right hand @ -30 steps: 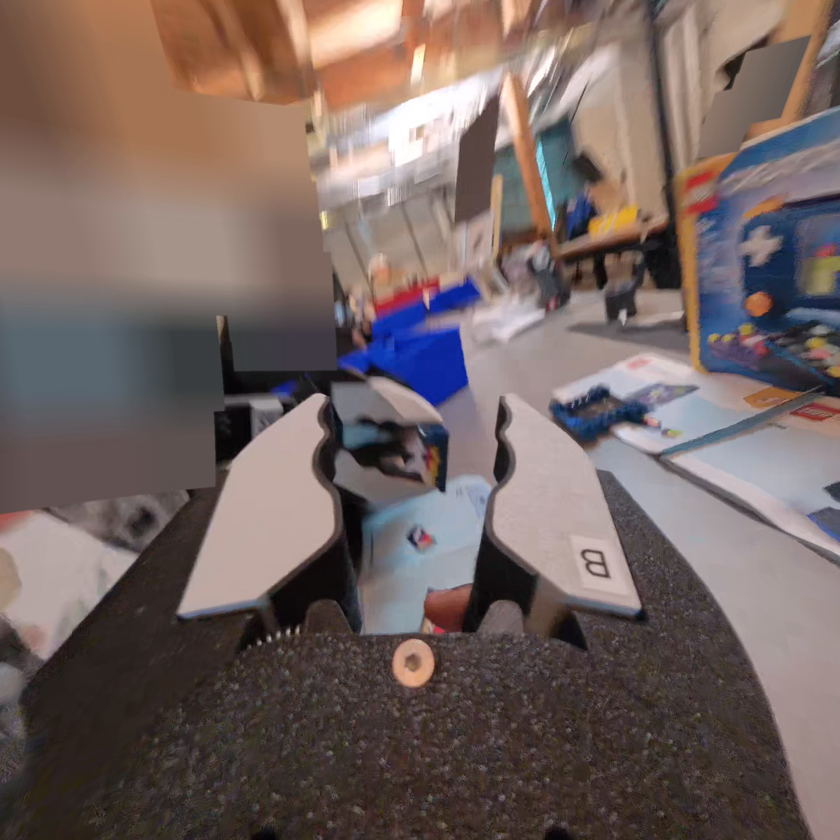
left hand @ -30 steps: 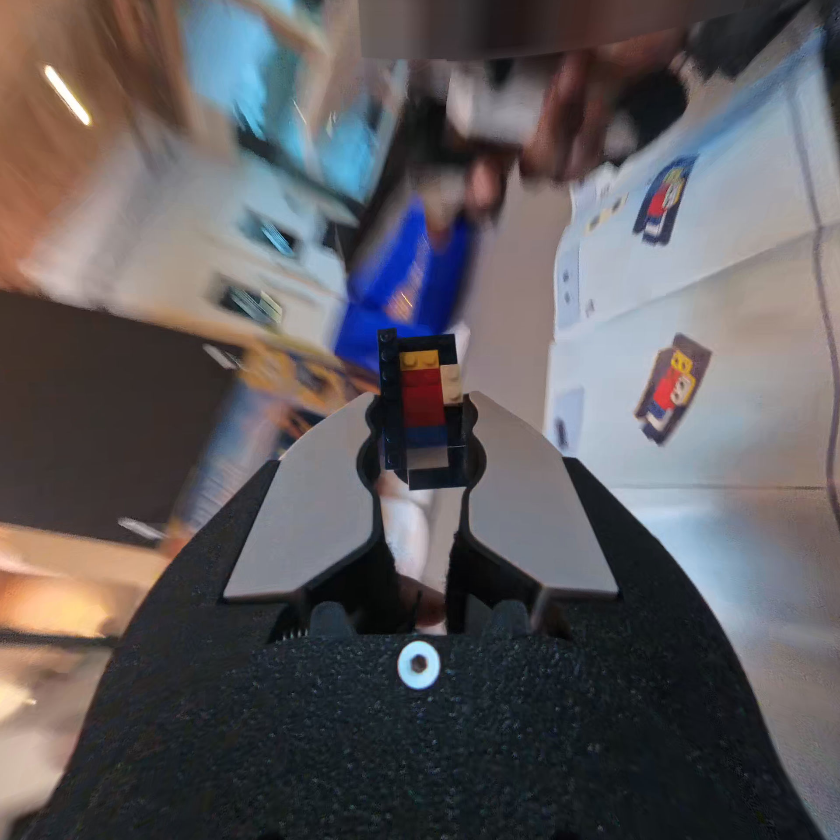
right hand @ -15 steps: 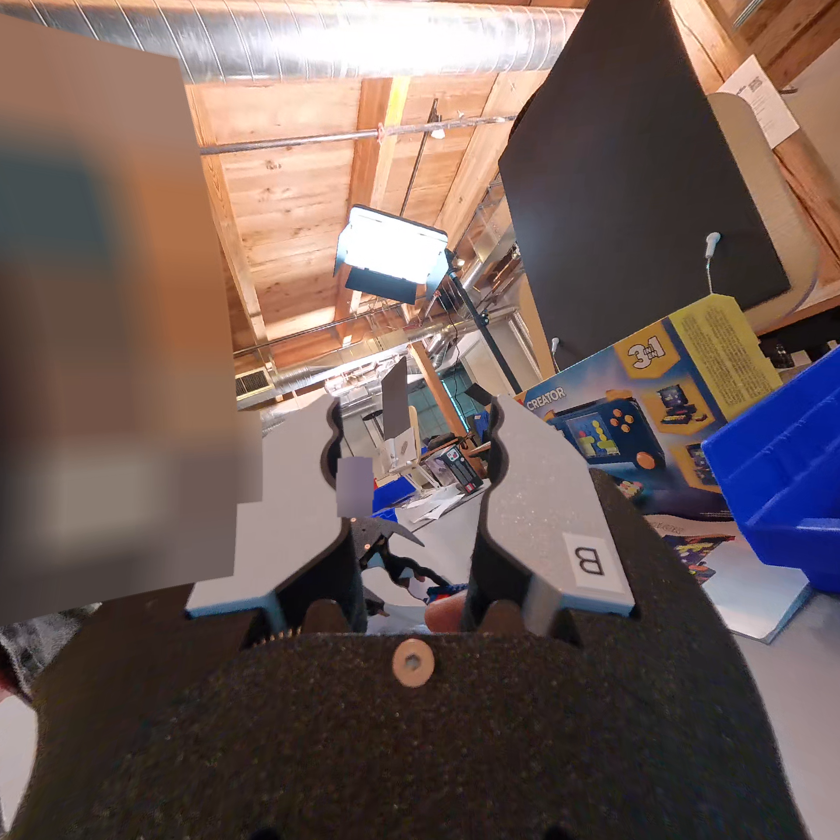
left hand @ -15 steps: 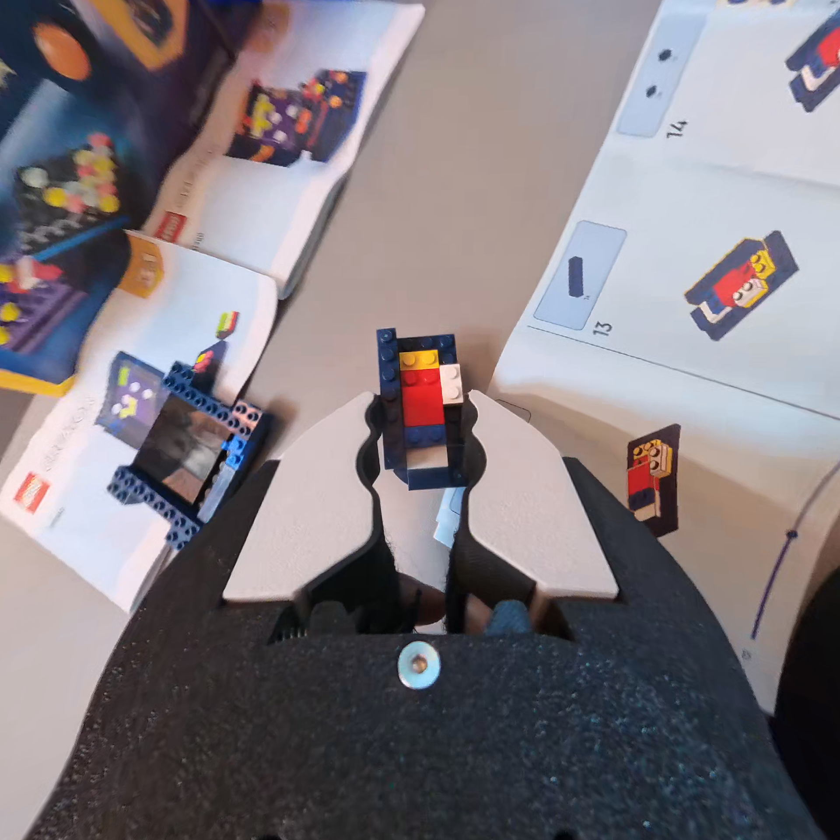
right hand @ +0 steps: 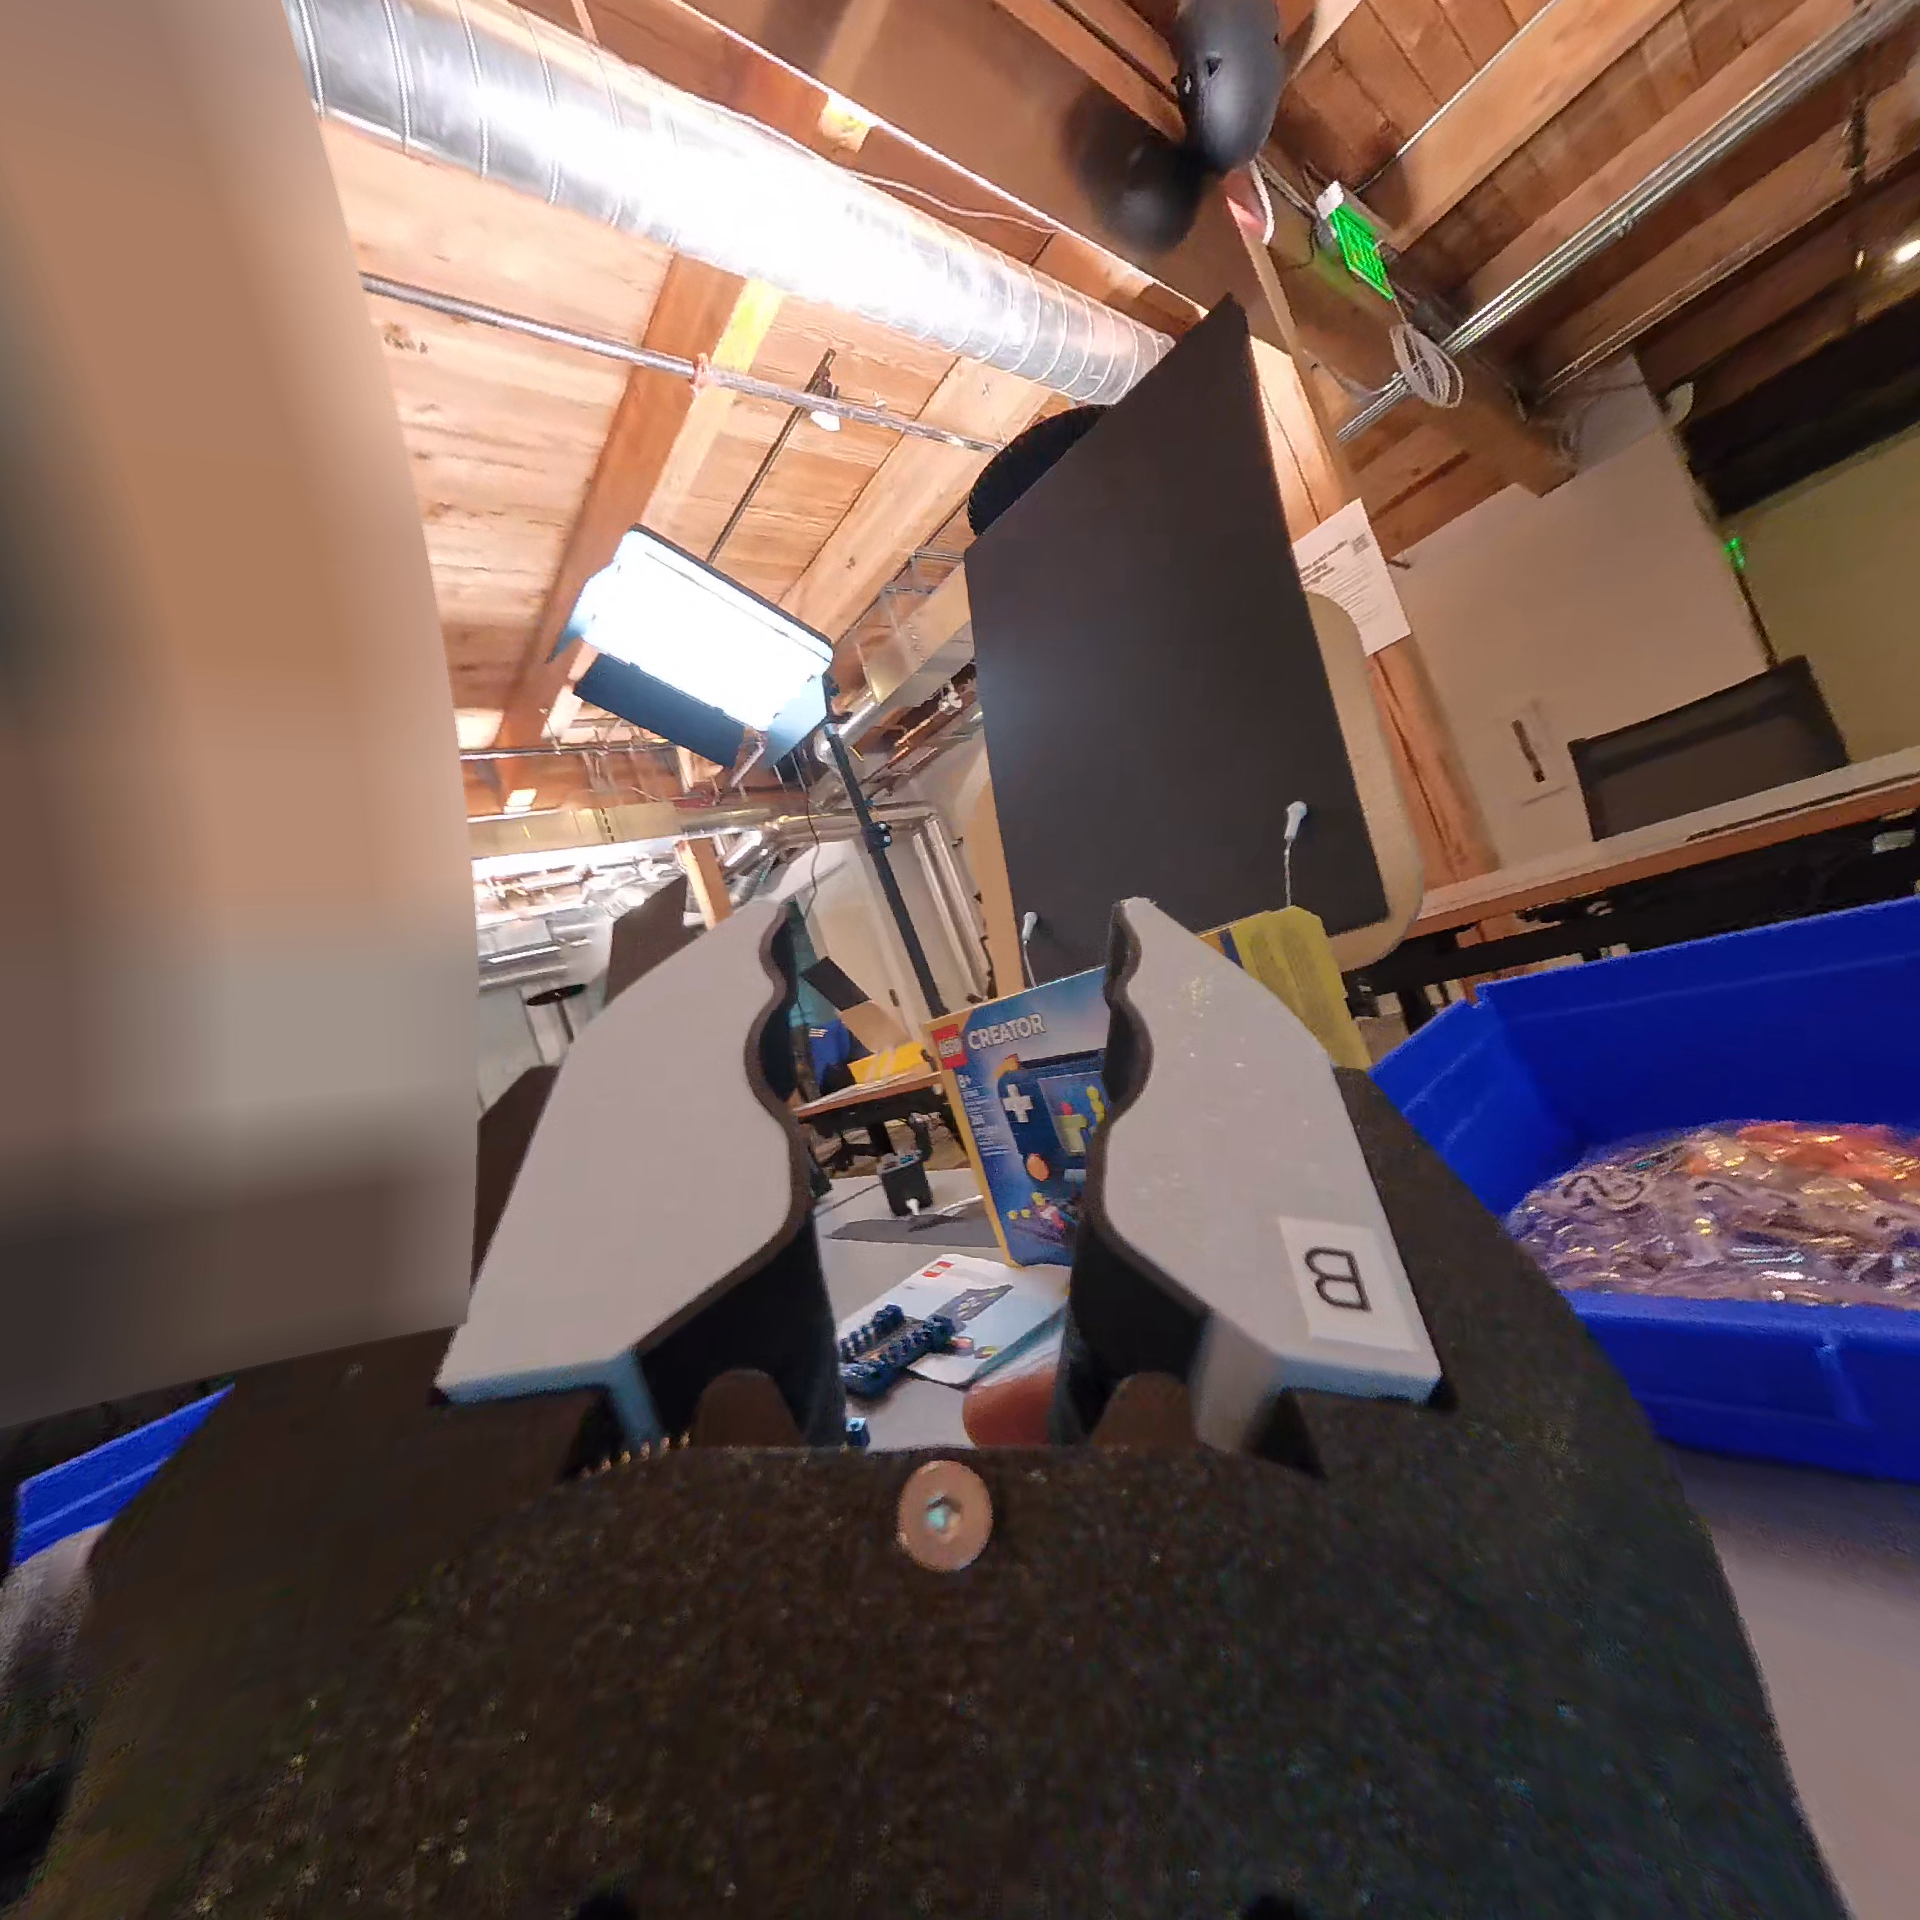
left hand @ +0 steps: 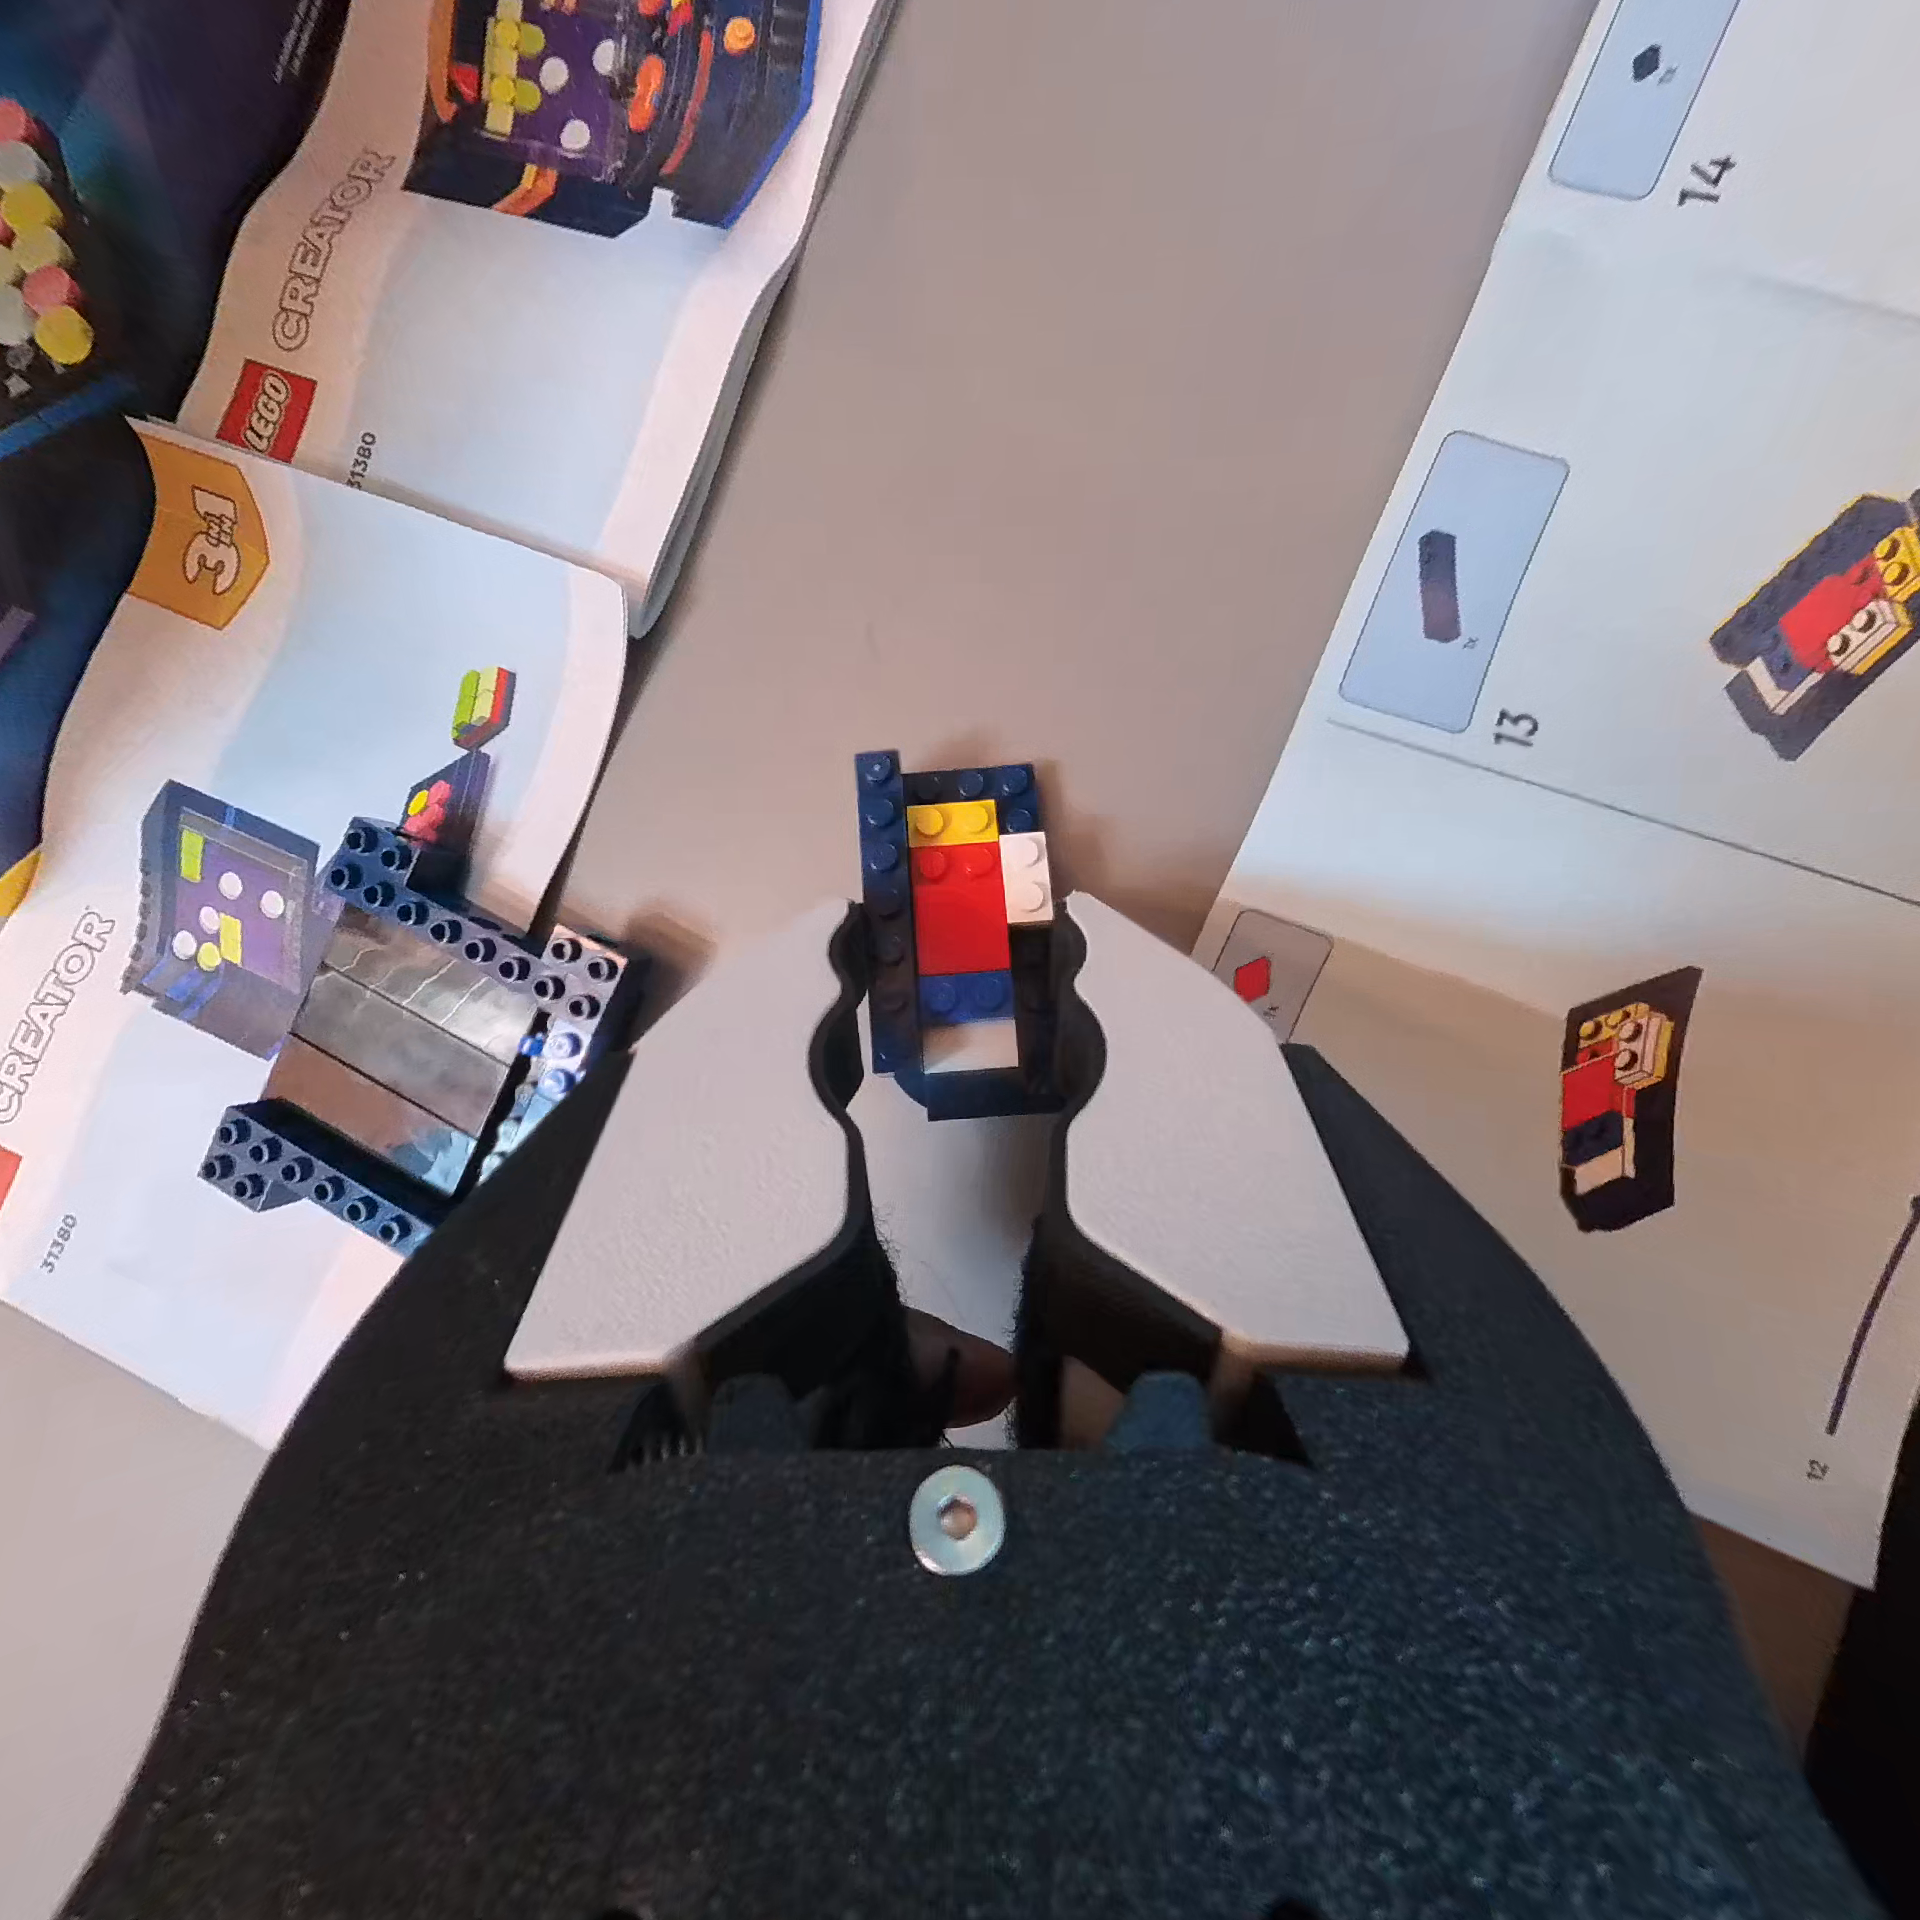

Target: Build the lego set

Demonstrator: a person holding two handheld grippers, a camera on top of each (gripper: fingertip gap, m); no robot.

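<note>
Left wrist view looks straight down on a grey tabletop [left hand: 1039, 416], and the left gripper [left hand: 958, 1023] has its jaws drawn narrow around a small brick assembly [left hand: 956, 935]. That build has a dark blue frame, with yellow, red, white and blue bricks stacked inside; its lower half sits between the fingertips, both pads pressing its dark blue flanks, while the upper half sticks out past the tips toward twelve o'clock. Off at nine o'clock of the jaws, a larger dark blue brick frame [left hand: 416, 1049] with glossy grey panels lies on a closed instruction booklet [left hand: 343, 665]. A second booklet [left hand: 499, 343] sits at eleven o'clock, and an open instruction page [left hand: 1621, 914] spreads from one to four o'clock, just beside the right finger.

Over in the right wrist view, the right gripper [right hand: 945, 1029] is tilted up toward the wooden ceiling [right hand: 582, 332], jaws standing wide with nothing between the pads. Past the tips at twelve o'clock stands a toy set box [right hand: 1023, 1122], with a black panel [right hand: 1153, 644] behind it. A blue bin [right hand: 1683, 1081] of clear bags sits at three o'clock, well apart.
</note>
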